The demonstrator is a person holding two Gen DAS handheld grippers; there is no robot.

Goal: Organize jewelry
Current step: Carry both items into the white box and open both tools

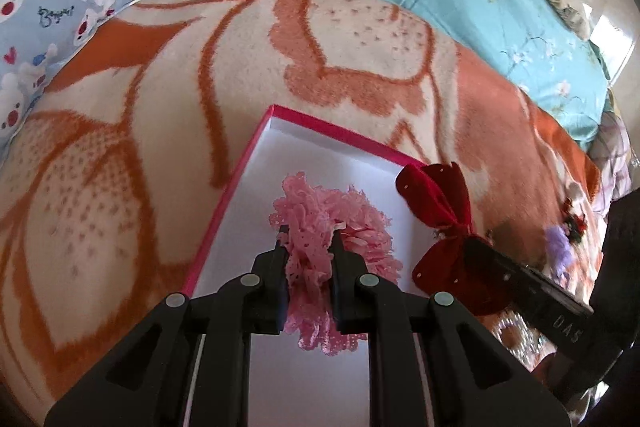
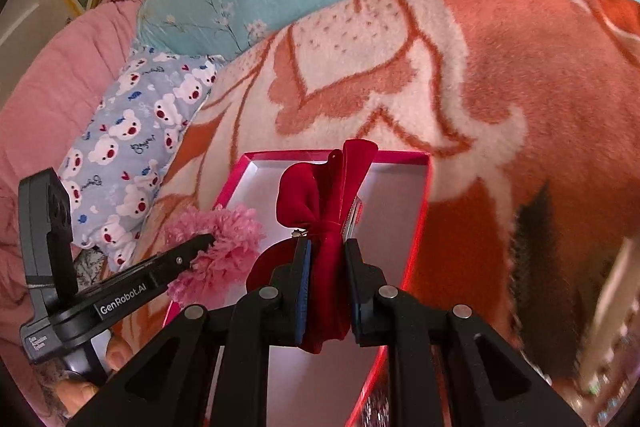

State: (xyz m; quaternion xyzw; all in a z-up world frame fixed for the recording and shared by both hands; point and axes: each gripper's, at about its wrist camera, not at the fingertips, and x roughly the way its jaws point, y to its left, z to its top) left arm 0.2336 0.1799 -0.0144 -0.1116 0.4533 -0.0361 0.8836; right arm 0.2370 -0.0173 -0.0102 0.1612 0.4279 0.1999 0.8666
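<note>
So both pieces are basically fluff: the left tool (image 1: 307, 247) is clenched on a pink lace scrunchie (image 1: 332, 227) and the right tool (image 2: 326, 247) is clamped around the middle of a red velvet bow (image 2: 332, 211), right at the knot. Both hang over the open pink box (image 1: 236, 195) sitting on the orange and cream blanket (image 1: 160, 107) on the bed. I'd guess these weigh next to nothing and squash flat, so no risk of breaking them, but lace can snag on the pads and velvet tends to cling, so they might not drop cleanly on release. The knot is the smart spot on the bow since it looks like the only firm bit; there seems to be a metal clip behind it. The scrunchie is pinched through its ruffle, fine anywhere really. The box walls are low and thin, probably card, and it sits on soft bedding, so a nudge on the rim could tip or slide it. The white floor looks bare with plenty of room. More trinkets (image 1: 568, 227) lie on the blanket to the right, near the bed's edge.
</note>
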